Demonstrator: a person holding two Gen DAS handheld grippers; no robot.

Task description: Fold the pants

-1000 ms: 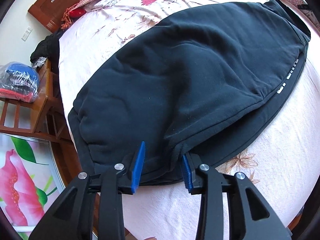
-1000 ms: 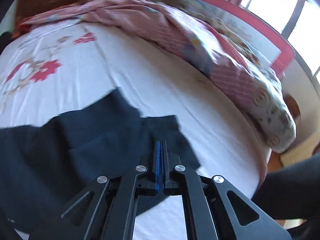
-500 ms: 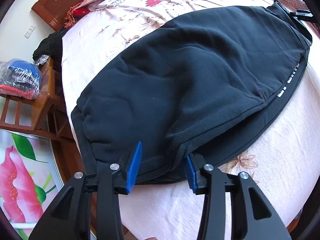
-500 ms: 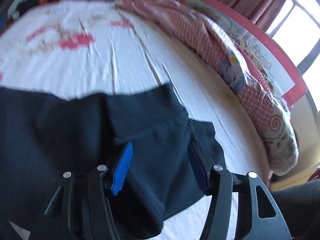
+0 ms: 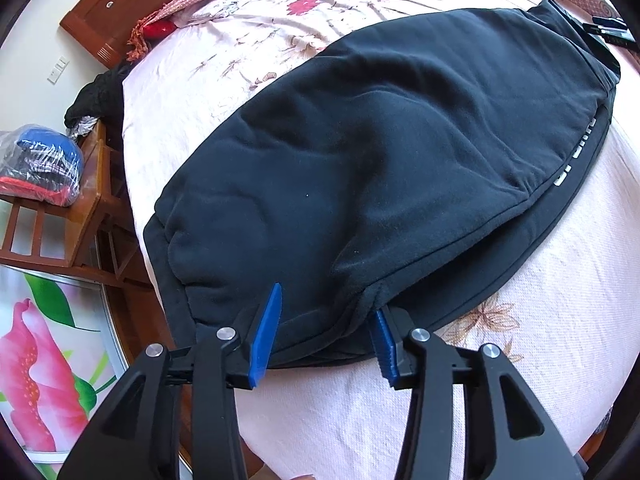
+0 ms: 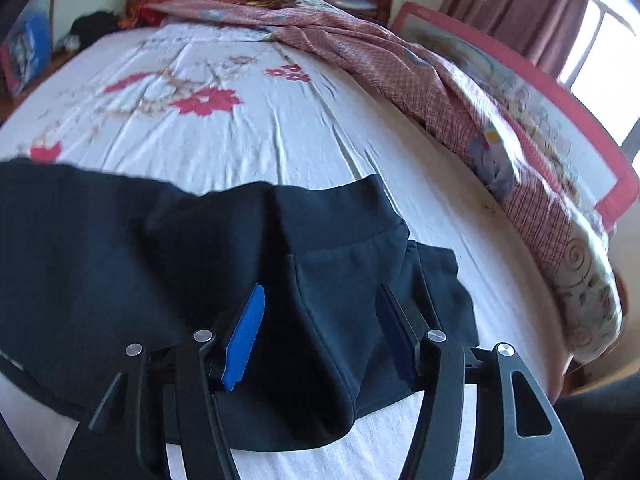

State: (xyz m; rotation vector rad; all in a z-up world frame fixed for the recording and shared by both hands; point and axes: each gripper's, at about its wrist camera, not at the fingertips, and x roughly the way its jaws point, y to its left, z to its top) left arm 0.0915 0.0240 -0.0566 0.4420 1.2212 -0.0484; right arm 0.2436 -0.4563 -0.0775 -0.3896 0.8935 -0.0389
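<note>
Black pants (image 5: pixel 380 160) lie folded lengthwise on the floral bed sheet (image 5: pixel 540 360), one leg on the other, white lettering at the right edge. My left gripper (image 5: pixel 324 330) is open, its blue pads straddling the near hem without holding it. In the right wrist view the other end of the pants (image 6: pixel 200 264) lies on the sheet (image 6: pixel 240 128). My right gripper (image 6: pixel 320 328) is open just above that cloth, holding nothing. The right gripper's tips (image 5: pixel 608 32) show at the far end in the left wrist view.
A bunched pink quilt (image 6: pixel 460 92) lies along the far side of the bed. A wooden headboard (image 5: pixel 120 12) is behind. A wooden chair with a wrapped bundle (image 5: pixel 40 168) and dark clothes (image 5: pixel 96 96) stand beside the bed's left edge.
My right gripper was shut on the pants' end a second ago; it opened, let the cloth drop and drew back a little. My left gripper stayed open and backed off slightly.
</note>
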